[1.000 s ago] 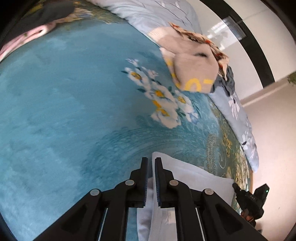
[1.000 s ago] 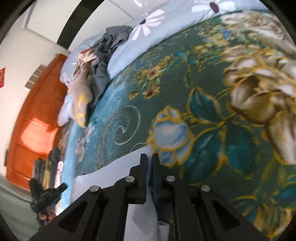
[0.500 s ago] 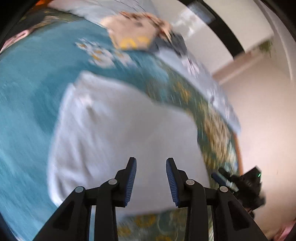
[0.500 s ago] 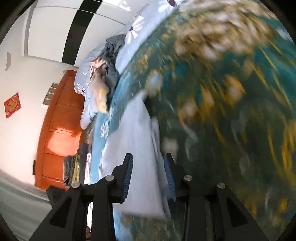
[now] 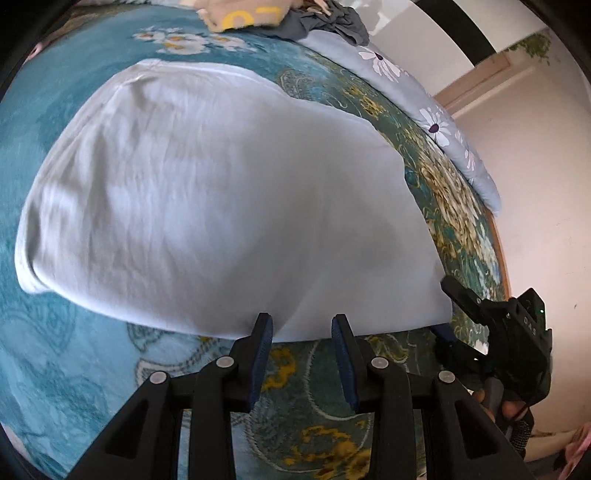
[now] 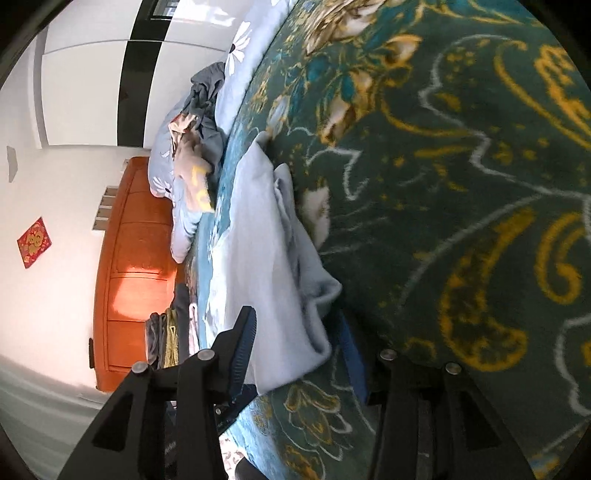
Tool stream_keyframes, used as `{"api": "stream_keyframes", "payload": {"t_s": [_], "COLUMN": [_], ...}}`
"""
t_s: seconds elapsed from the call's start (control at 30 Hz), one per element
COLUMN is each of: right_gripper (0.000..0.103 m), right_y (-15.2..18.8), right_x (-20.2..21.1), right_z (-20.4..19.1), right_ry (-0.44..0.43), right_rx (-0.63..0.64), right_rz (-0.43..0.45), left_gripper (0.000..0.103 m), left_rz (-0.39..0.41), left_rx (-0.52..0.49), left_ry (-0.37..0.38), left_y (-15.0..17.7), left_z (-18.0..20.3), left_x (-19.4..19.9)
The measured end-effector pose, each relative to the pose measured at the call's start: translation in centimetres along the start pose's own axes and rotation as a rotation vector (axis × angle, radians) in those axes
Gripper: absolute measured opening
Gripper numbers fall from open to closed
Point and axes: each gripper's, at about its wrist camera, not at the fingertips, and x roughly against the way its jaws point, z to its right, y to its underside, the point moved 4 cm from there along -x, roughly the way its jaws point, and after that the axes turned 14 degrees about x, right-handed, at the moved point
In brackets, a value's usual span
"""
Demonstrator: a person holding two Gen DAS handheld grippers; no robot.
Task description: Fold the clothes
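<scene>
Spread over the bed is a teal plush blanket with gold and white flowers [image 5: 92, 369], and on it lies the pale blue cotton garment [image 5: 221, 206], folded into a broad flat panel with doubled layers showing along its right edge [image 6: 291, 258]. Left hand-held gripper [image 5: 302, 343] hovers just short of the near hem, jaws wide and holding nothing. Right hand-held gripper [image 6: 295, 354] stands spread around the near corner without pinching it. A loose pile of beige and grey clothes [image 5: 288, 18] sits at the far end by the floral pillow [image 5: 424, 107]. One risk: the right-edge layers look uneven and could slide apart if dragged across the plush. A second ago both hand-held grippers were clamped on cloth; both have since released it.
</scene>
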Motion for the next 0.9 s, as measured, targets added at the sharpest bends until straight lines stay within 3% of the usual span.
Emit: {"api": "stream_keyframes", "payload": {"t_s": [0.03, 0.17, 0.27, 0.37, 0.47, 0.67, 0.8, 0.9], "right_gripper": [0.045, 0.013, 0.009, 0.008, 0.008, 0.008, 0.007, 0.007], "right_y": [-0.1, 0.2, 0.1, -0.4, -1.1, -2.1, 0.8, 5.0], "right_x": [-0.2, -1.2, -1.2, -0.7, -1.9, -5.1, -8.7, -12.9], "right_z": [-0.1, 0.2, 0.1, -1.3, -5.5, -14.6, -22.4, -25.6], "right_ry": [0.001, 0.02, 0.007, -0.012, 0.014, 0.038, -0.015, -0.017], "right_rx": [-0.001, -0.036, -0.065, -0.046, 0.087, 0.36, 0.613, 0.77], "right_rz": [0.002, -0.004, 0.007, 0.019, 0.004, -0.035, -0.116, -0.253], "left_gripper": [0.038, 0.042, 0.044, 0.044, 0.044, 0.045, 0.051, 0.053], "left_rz": [-0.004, -0.019, -0.037, -0.061, -0.032, 0.169, 0.281, 0.327], "left_rx": [0.006, -0.016, -0.031, 0.016, 0.119, 0.332, 0.425, 0.498], "left_ry": [0.005, 0.001, 0.014, 0.081, 0.176, 0.278, 0.323, 0.352], "left_y": [0.0, 0.0, -0.1, -0.5, -1.7, -5.7, -7.0, -7.4], "left_z": [-0.1, 0.2, 0.2, -0.3, -2.3, -9.2, -13.9, -17.2], "left_x": [-0.1, -0.6, -0.7, 0.0, 2.5, 10.4, 15.3, 17.3]}}
